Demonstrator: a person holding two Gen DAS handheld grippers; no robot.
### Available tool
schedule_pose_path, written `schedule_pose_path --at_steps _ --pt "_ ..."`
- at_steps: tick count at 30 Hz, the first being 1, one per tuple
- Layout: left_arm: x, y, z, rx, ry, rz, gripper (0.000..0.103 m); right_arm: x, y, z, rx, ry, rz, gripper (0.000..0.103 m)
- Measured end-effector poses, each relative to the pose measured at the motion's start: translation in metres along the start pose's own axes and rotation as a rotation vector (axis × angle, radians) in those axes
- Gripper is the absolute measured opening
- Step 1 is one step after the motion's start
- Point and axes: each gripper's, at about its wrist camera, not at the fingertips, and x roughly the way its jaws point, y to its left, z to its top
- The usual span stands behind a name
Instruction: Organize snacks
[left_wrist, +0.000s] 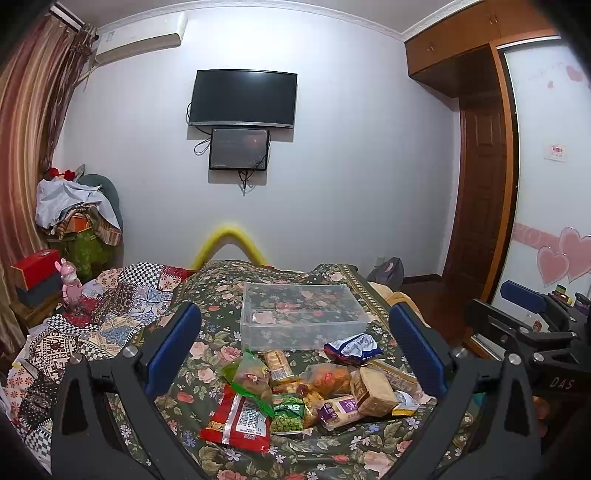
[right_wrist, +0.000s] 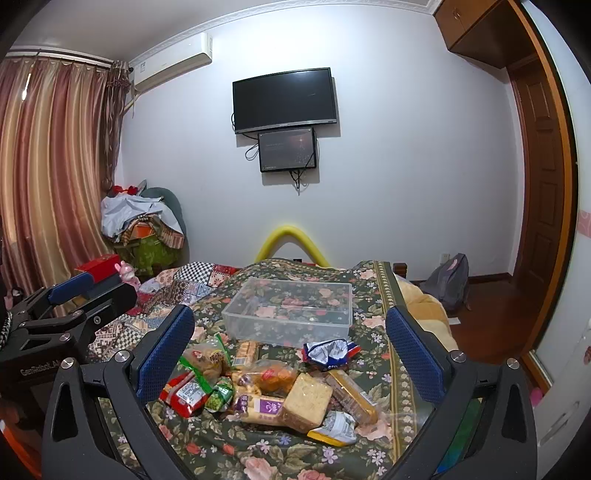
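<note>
Snacks are lying in a loose heap on the floral bedspread, just in front of both grippers. Going from the left, the left gripper is hovering above the heap with its blue pads spread wide and gripping nothing. Under it, a red packet is sitting at the left edge of the heap, a green pea bag is touching it, and a beige cracker block is leaning further right. Behind the heap, a clear plastic box is standing, and a crumpled blue and white wrapper is lying just beside its front right corner. The right gripper is hanging beside the left one, jaws also wide apart and pinching nothing.
</note>
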Motion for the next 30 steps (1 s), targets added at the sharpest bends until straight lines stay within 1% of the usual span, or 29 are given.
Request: schedule_pose_path --at_steps 30 --pt "-0.0034 -0.0033 -0.0011 0.010 -0.007 -0.001 0.103 -0.0008 0.0005 0.0021 0.003 -0.003 0.002 0.103"
